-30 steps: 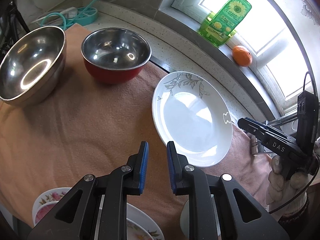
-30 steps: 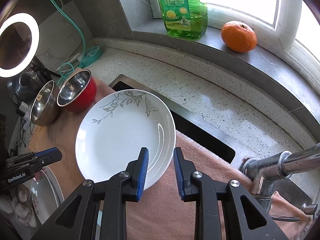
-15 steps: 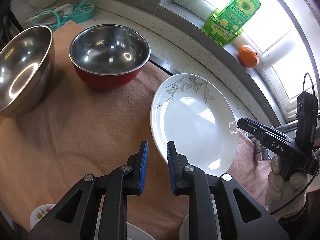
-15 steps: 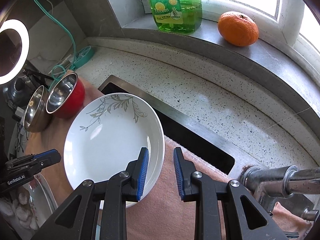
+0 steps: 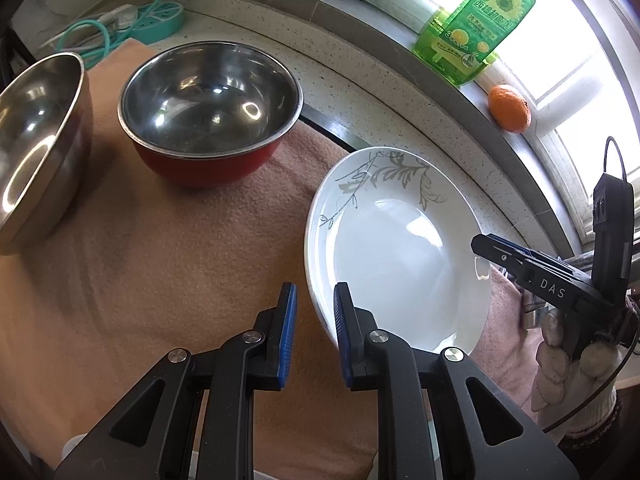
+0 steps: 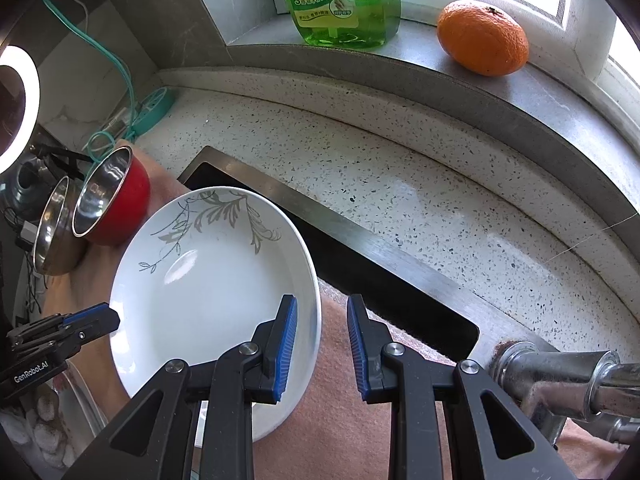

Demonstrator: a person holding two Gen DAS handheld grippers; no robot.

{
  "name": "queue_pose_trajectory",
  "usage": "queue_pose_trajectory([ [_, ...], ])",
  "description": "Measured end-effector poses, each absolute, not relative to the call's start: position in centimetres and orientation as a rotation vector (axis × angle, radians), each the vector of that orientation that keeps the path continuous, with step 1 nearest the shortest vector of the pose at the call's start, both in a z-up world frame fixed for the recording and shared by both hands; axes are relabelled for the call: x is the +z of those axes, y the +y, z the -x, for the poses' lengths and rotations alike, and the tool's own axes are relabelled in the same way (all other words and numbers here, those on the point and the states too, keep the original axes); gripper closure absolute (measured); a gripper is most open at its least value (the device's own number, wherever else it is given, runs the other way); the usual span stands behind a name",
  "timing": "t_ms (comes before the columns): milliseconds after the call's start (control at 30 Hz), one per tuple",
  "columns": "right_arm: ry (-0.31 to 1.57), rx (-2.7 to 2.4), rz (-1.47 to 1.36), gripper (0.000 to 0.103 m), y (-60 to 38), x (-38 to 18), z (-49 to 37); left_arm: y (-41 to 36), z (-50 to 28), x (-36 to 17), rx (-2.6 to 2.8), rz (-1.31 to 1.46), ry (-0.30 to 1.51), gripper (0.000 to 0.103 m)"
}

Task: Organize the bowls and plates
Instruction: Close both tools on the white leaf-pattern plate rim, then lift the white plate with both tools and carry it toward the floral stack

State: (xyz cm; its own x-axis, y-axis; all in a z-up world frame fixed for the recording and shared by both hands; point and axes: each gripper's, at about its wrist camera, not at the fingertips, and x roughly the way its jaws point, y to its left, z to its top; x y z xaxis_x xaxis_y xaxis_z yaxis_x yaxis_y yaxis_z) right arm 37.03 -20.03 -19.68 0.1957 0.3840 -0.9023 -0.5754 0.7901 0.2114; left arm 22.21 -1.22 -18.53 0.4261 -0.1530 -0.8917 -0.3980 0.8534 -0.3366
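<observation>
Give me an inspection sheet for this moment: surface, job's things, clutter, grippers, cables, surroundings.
Surface: pink towel spread over speckled countertop.
Job's things: white leaf-pattern plate lying on the towel; red bowl beside steel bowl.
Clutter: green detergent bottle and orange on the sill.
Grippers: left gripper open, straddling the plate's rim; right gripper open, at the opposite rim.
Cables: teal cord and power strip.
Surroundings: window, faucet, ring light.
</observation>
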Motion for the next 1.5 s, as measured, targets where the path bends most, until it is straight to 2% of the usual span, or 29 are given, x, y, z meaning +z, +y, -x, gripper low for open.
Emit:
queue_pose_trajectory([
  [100,1.213,0.680,0.181,0.081,-20.0,-20.0,-37.4,-1.2,-22.5,-19.0,0.157,0.559,1.144,0.086],
  [233,1.228,0.690,0.168,0.088,-19.9,-20.3,-37.7,-1.2,-22.7,-19.1,0.154,0.553,1.146,0.086],
  [467,1.247,0.710,0.145,0.096,-19.6,-20.6,-37.8,-1.4,-23.1,-19.3,0.146,0.548,1.150,0.093],
  [1500,1.234,0.693,0.114,0.096,-20.3,-18.2,-36.4,-0.5,-21.9,-17.4,0.141,0.576,1.105,0.093],
])
